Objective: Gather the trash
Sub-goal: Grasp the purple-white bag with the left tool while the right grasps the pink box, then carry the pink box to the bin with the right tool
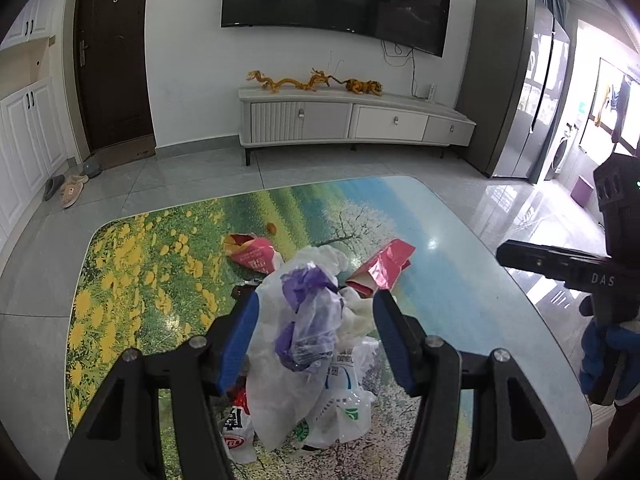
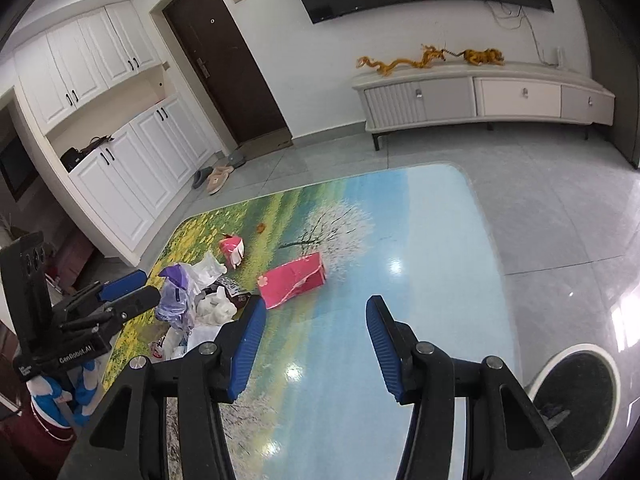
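Left gripper point(image 1: 316, 312) is spread wide with the crumpled bag pile point(image 1: 308, 344) sitting right between its fingers at center frame, so it's clearly the nearer one. Right gripper point(image 2: 316, 320) is also spread, holding nothing, over bare table point(image 2: 420, 240). I count two pink cartons: one point(image 2: 232, 250) left, a longer one point(image 2: 292, 284) lying roughly left-right. The bin point(image 2: 576, 396) is at lower right.

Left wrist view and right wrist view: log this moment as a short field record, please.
surface: table with landscape print
trash: pile of plastic bags, flat pink box, small pink carton
left hand-held gripper: open, fingers either side of the bag pile
right hand-held gripper: open, over bare table, holding nothing
bin: round, beside the table at lower right
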Available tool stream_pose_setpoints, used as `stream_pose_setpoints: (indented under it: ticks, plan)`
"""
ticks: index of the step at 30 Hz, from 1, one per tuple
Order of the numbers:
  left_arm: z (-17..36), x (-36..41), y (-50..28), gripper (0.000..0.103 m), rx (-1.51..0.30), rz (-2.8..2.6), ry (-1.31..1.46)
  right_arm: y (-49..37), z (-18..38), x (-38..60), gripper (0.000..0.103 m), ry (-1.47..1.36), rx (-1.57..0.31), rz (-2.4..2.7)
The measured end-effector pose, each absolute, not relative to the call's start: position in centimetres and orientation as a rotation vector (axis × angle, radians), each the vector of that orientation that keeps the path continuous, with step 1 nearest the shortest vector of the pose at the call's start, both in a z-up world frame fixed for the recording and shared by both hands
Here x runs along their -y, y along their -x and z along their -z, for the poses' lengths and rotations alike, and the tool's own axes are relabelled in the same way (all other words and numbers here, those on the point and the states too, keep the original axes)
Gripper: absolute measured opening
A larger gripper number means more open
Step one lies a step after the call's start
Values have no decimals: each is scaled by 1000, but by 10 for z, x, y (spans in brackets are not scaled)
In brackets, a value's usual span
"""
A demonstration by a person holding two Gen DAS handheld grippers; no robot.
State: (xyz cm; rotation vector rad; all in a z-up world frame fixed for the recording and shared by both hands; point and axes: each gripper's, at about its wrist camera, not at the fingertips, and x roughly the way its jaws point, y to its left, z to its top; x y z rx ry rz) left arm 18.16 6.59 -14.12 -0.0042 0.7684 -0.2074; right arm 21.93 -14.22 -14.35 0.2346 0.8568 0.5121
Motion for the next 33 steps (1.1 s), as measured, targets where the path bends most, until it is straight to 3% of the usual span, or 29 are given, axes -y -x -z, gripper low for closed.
stream_pose_setpoints:
  ticks: [8,14,15,16,19,23,33]
  plan:
    - [164,-77,-199,48,-820,236,43,-271,193,107,57,-351,-977,-543]
    - [170,-75,-202,32,-833,273,47,-297,208,102,61,-462,-1001,-552]
    - [170,-74,-202,30,-832,277,48,-299,210,99,59,-470,-1011,-559]
    - [170,-74,-202,29,-830,280,50,-300,213,97,48,-474,-1020,-567]
    - [170,-76,-201,28,-821,283,54,-298,216,91,35,-475,-1028,-586]
    - [163,-78,-194,26,-798,280,64,-292,207,95,10,-502,-994,-619]
    - [128,-79,-163,26,-715,283,80,-249,172,100,5,-438,-921,-668]
